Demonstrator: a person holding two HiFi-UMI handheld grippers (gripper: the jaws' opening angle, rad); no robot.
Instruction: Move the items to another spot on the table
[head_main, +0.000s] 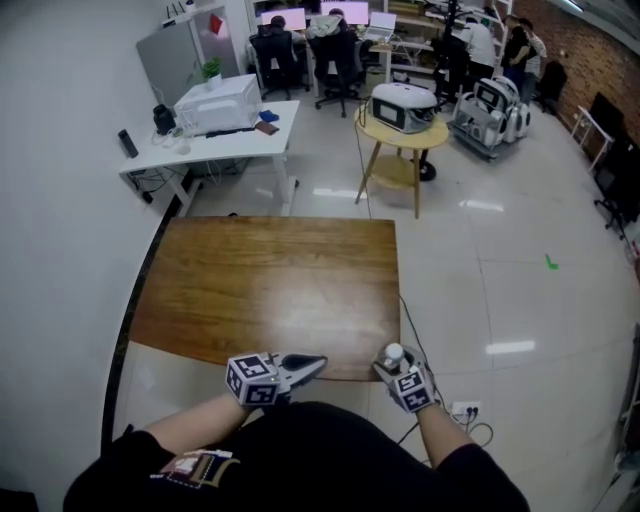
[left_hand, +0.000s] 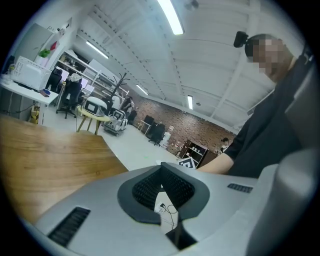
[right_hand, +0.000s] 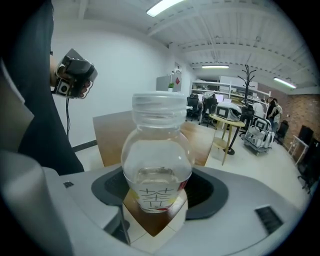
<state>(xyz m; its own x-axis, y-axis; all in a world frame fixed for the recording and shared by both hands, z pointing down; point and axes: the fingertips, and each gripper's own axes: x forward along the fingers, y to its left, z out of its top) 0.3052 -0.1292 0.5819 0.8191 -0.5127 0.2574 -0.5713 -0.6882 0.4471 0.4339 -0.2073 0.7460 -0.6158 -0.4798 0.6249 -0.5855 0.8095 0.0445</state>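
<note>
Gripping across the belly of a clear drink bottle (right_hand: 156, 150), the right gripper (right_hand: 156, 175) is standing with its jaws wide apart, and the dark pads appear to be pressing on the bottle's two sides. The bottle is standing upright, long axis vertical, with its pale cap on top and a little clear liquid showing above the printed label. From the head view, the bottle (head_main: 393, 352) is sitting in the right gripper (head_main: 391, 366) right at the near right corner of the wooden table (head_main: 270, 290), close to the person's body. Whether its base is resting on the wood or hanging just above it, I cannot tell.

Nearly all of the bare tabletop is stretching away ahead of the jaws and off to the left, so any new spot is lying forward and inward from this corner. The right hand is the one already on the bottle. The left gripper (head_main: 318, 363) is hovering just beside it over the near edge, its jaws (left_hand: 161, 170) meeting at the tips with nothing between them. Judging from this, the next move is calling for keeping the bottle upright while carrying it farther onto the table.
</note>
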